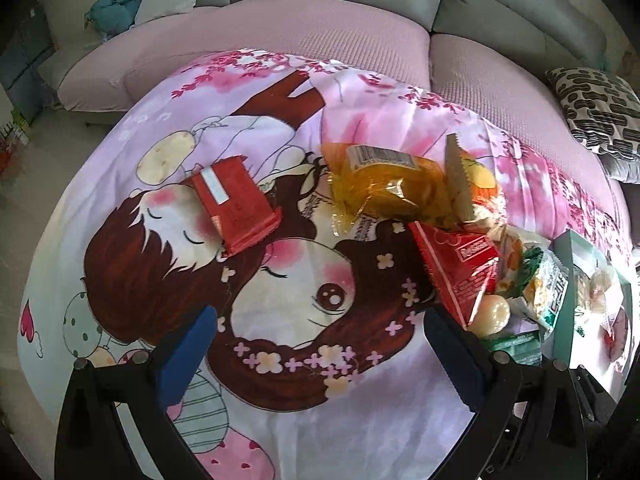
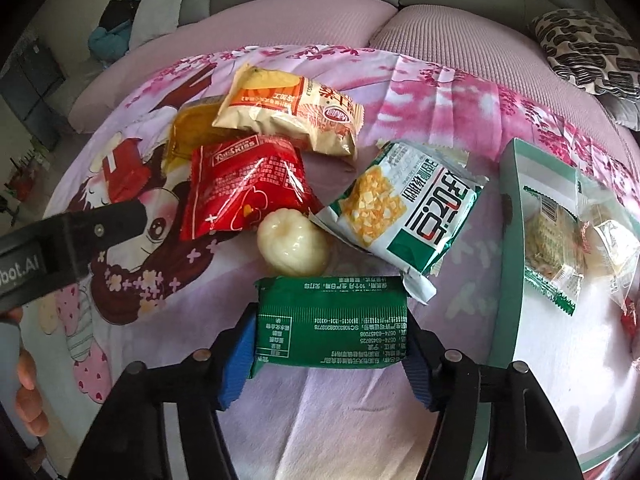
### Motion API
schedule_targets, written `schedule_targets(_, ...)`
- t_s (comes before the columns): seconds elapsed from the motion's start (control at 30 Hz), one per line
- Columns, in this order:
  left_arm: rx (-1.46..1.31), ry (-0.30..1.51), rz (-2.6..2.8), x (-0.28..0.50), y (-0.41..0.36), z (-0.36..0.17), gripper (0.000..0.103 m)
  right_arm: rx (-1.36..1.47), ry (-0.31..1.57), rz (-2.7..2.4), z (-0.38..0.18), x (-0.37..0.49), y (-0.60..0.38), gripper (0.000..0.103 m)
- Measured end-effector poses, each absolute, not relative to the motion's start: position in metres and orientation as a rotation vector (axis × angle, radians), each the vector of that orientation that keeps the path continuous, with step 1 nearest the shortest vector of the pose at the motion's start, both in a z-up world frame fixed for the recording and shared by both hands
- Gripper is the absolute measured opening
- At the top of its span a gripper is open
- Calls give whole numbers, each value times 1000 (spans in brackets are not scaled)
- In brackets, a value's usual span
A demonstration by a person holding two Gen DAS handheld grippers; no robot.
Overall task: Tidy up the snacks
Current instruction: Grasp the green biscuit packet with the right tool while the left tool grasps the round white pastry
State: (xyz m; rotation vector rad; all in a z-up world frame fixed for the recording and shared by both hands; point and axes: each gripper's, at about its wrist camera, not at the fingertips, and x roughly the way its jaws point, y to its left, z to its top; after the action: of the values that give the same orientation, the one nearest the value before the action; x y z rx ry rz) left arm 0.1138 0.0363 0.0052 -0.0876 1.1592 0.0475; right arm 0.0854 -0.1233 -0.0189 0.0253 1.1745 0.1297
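My right gripper points down at the cartoon-print cloth, its blue pads pressed on both short ends of a dark green snack packet. Just beyond it lie a round white wrapped sweet, a red packet, a white-and-green packet, a beige packet and a clear yellow packet. My left gripper hangs open over the cloth with nothing between its fingers. A second red packet lies alone ahead of it, and the pile is to its right.
A pale green box holding several wrapped snacks stands at the right edge of the cloth. A pink-covered sofa with a patterned cushion runs along the back. A person's hand shows at the lower left.
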Motion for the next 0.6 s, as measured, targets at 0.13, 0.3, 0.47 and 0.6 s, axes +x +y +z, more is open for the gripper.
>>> schedule_targets(0.13,-99,1154,16,115,30,7,103,41,1172,128,-16,84,-128,67)
schedule_targets(0.3,-106,1139,-8,116,24,11,103,60,1171,114,-11,82,-136,67)
schedule_targets(0.47,-102,1145,-42,116,15,11,103,64,1145,111,3,78,-140,67)
schedule_targets(0.6,-135,1150,-71,116,12,9,103,68,1126,109,14,73,-143,67)
